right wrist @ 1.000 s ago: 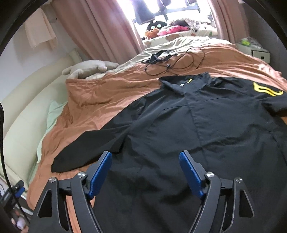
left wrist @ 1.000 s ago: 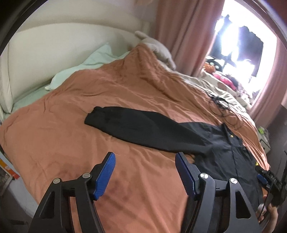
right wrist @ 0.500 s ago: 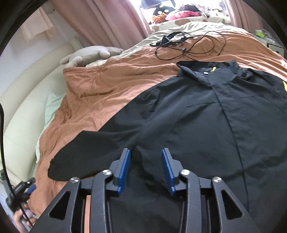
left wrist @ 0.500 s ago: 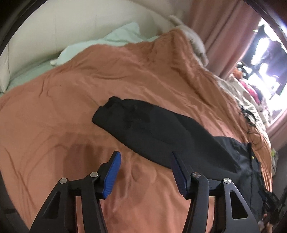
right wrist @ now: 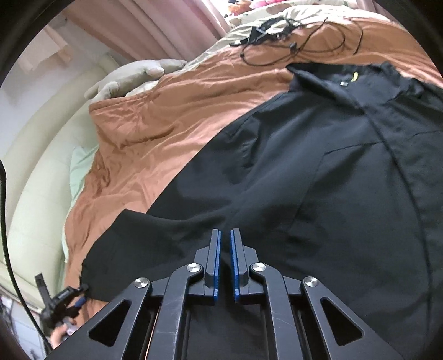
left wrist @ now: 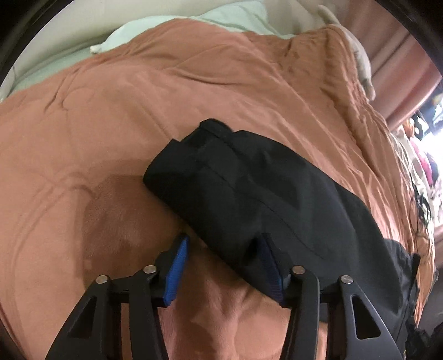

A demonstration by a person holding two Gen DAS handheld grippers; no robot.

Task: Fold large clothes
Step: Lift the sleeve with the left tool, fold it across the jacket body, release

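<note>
A black jacket (right wrist: 332, 193) lies spread on an orange duvet (left wrist: 138, 110), one long sleeve (left wrist: 249, 188) stretched out to the side. My left gripper (left wrist: 223, 241) is low over the sleeve's near edge and its jaws are closing. One blue pad (left wrist: 177, 265) rests on the duvet and the other on the sleeve, with the edge between them but not pinched. My right gripper (right wrist: 225, 232) is shut, its tips pressed into the jacket fabric where the sleeve meets the body. In the right wrist view the left gripper (right wrist: 80, 293) sits by the cuff.
Black cables (right wrist: 290, 44) lie on the duvet beyond the collar. A grey plush toy (right wrist: 133, 77) rests near a cream headboard (right wrist: 36, 166), with a pale green pillow (left wrist: 166, 30) beside it. Pink curtains (right wrist: 155, 25) hang behind the bed.
Both grippers have dropped toward the bed and moved in on the jacket. The right jaws went from wide apart to shut on the fabric. The left jaws have narrowed over the sleeve edge.
</note>
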